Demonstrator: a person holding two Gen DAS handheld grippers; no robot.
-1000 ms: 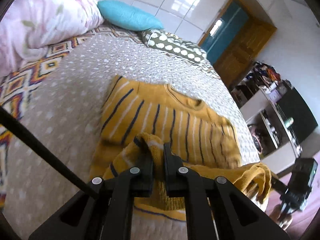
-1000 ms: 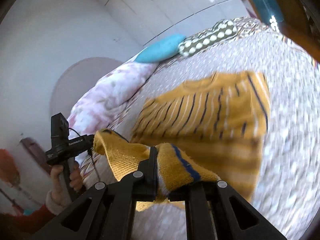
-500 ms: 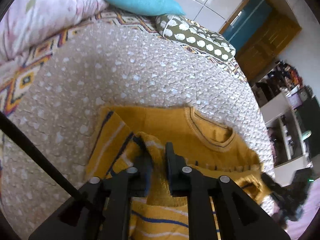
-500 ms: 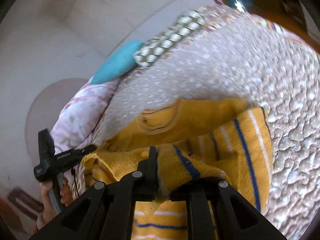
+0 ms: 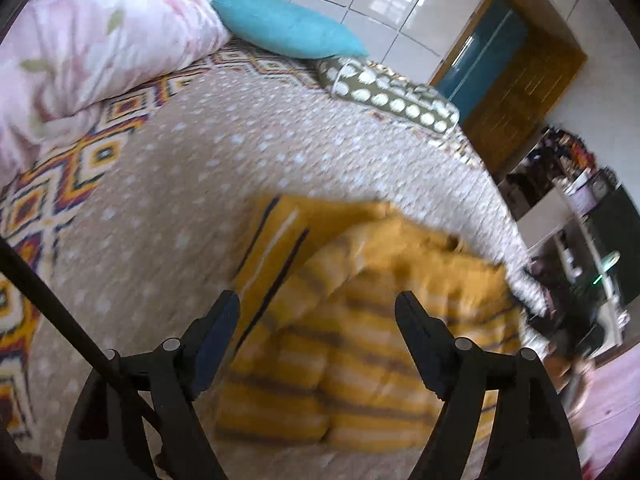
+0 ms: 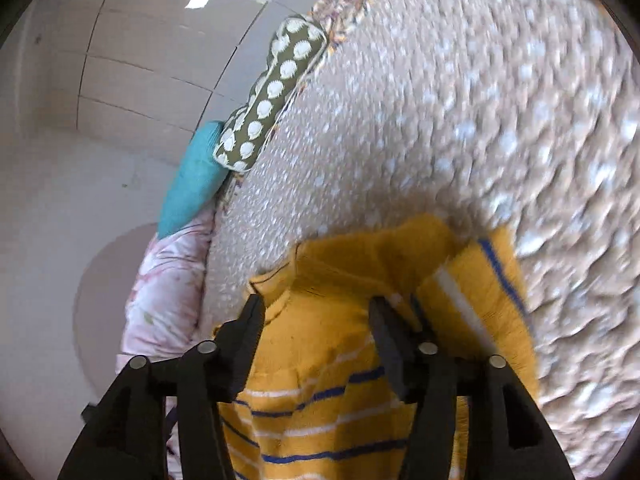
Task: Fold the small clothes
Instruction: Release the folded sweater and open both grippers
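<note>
A small mustard-yellow sweater (image 5: 360,312) with navy and white stripes lies folded over on the dotted bedspread (image 5: 192,184). My left gripper (image 5: 318,308) is open and empty just above its folded part; the view is blurred. In the right wrist view the sweater (image 6: 332,360) lies with its collar toward the pillows and one striped side (image 6: 480,296) turned up. My right gripper (image 6: 316,312) is open and empty right over the collar area.
A pink floral duvet (image 5: 80,48), a teal pillow (image 5: 284,28) and a green dotted pillow (image 5: 392,96) lie at the head of the bed. A patterned blanket edge (image 5: 52,184) runs along the left. Shelves and a wooden door (image 5: 520,80) stand past the bed's right edge.
Both grippers were shut on the sweater's lower part and carried it up over the body. Now both have opened and let go, and the sweater lies folded.
</note>
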